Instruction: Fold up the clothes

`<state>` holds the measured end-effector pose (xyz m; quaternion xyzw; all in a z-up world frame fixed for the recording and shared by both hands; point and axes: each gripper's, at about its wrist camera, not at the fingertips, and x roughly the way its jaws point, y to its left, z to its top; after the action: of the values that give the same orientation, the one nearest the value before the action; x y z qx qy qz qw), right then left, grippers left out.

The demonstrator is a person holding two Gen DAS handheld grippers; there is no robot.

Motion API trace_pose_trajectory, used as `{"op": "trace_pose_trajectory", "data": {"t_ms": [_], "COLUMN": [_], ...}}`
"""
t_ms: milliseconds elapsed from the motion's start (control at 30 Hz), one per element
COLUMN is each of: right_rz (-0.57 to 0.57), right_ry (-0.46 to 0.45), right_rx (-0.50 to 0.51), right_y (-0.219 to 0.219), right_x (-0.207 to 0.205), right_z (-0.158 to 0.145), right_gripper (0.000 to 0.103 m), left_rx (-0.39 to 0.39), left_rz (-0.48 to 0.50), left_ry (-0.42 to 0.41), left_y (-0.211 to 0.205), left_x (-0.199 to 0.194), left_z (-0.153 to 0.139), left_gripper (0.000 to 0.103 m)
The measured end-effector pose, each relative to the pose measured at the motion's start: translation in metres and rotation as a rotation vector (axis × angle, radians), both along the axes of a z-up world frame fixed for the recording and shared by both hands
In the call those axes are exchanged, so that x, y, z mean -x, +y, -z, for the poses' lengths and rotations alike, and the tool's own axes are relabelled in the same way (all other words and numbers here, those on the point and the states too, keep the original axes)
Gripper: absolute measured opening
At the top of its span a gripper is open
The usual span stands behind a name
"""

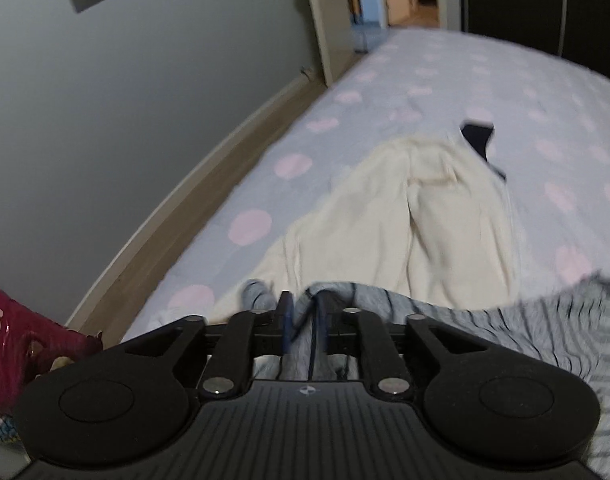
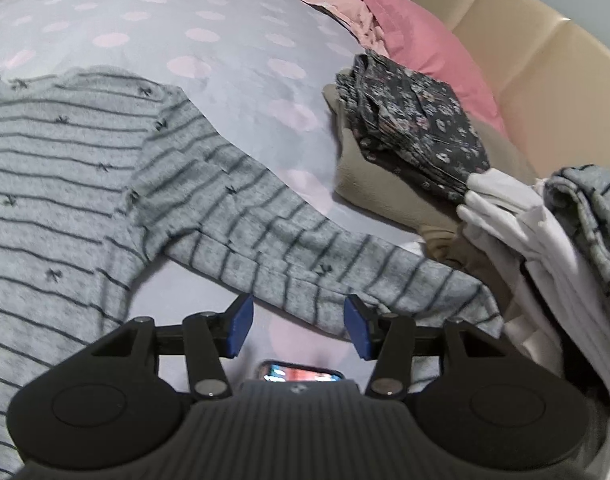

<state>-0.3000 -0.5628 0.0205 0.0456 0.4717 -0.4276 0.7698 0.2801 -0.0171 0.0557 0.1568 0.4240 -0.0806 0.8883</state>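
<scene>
A grey top with dark stripes [image 2: 65, 168] lies spread on the bed, one sleeve [image 2: 273, 248] stretched toward the right. My right gripper [image 2: 299, 328] hovers open just over that sleeve near its cuff, blue pads wide apart and nothing pressed between them. In the left wrist view, an edge of the same striped top [image 1: 525, 340] bunches around my left gripper [image 1: 301, 322]. Its pads stand a narrow gap apart, with grey cloth lying loosely in the gap. A cream garment [image 1: 405, 220] lies crumpled on the bed beyond it.
The bed has a lilac sheet with pink dots [image 2: 225, 40]. Folded clothes are stacked at the right: a dark floral piece [image 2: 413, 132], white ones [image 2: 525, 240], a striped one [image 2: 593, 208]. Also here are a pink pillow [image 2: 425, 48], a phone [image 2: 301, 372], a magenta bag [image 1: 9, 340] and a wall [image 1: 125, 100].
</scene>
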Motion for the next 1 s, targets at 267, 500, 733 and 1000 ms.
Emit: {"op": "trace_pose_trajectory", "data": {"t_ms": [267,500,733,1000], "right_rz": [0.007,0.022,-0.066,-0.048], "right_ry": [-0.076,-0.165,-0.210,-0.294], "right_rx": [-0.068,-0.163,-0.185,-0.261], "right_y": [-0.033,-0.079,-0.102,-0.142], "right_x": [-0.016,-0.060,-0.134,-0.194], "right_z": [-0.007,-0.005,0.002,0.025], "right_gripper": [0.060,0.060,0.060,0.059], "left_rx": [-0.001,0.068,0.035,0.083], "left_rz": [0.158,0.417,0.567,0.507], "left_ry": [-0.028,0.032,0.103,0.192], "left_y": [-0.037,-0.133,-0.233,-0.271], "left_x": [0.020,0.044,0.047,0.024], "left_z": [0.000,0.013,0.068,0.130], "left_gripper": [0.040,0.043,0.043,0.043]}}
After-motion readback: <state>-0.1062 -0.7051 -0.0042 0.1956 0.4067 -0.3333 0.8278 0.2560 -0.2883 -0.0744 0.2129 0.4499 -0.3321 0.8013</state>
